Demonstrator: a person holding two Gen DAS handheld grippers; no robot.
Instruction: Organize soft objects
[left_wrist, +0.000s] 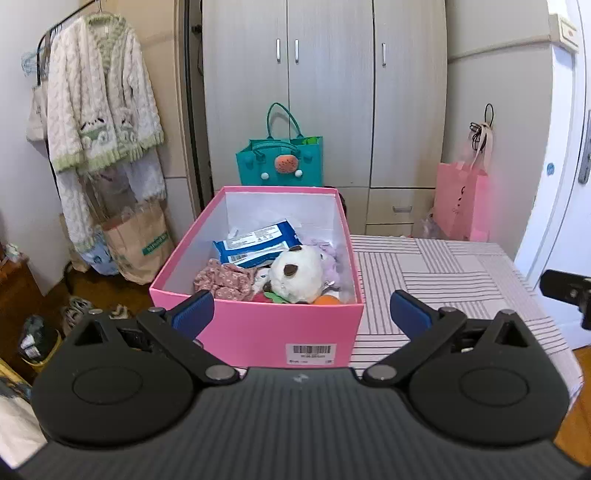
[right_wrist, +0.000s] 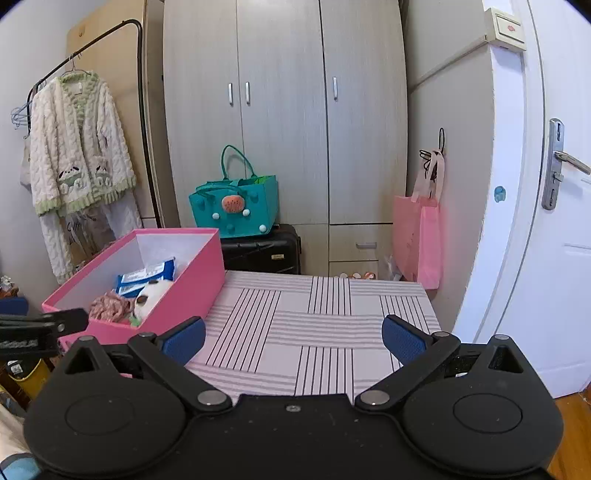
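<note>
An open pink box (left_wrist: 258, 328) stands on the left part of a striped table (left_wrist: 443, 280). It holds a white plush toy (left_wrist: 295, 273), a pink floral cloth (left_wrist: 225, 280), a blue-white packet (left_wrist: 255, 247), a purple soft item (left_wrist: 328, 254) and an orange item (left_wrist: 327, 300). My left gripper (left_wrist: 301, 314) is open and empty, just in front of the box. My right gripper (right_wrist: 293, 341) is open and empty over the bare striped table (right_wrist: 314, 325), to the right of the box (right_wrist: 184, 291). The plush toy (right_wrist: 149, 295) shows in the right wrist view too.
A teal bag (right_wrist: 236, 206) sits on a black suitcase (right_wrist: 262, 253) behind the table. A wardrobe (right_wrist: 284, 110) stands behind. A pink bag (right_wrist: 417, 236) hangs at the right near a white door (right_wrist: 554, 221). A knitted cardigan (left_wrist: 99, 96) hangs on a rack at the left.
</note>
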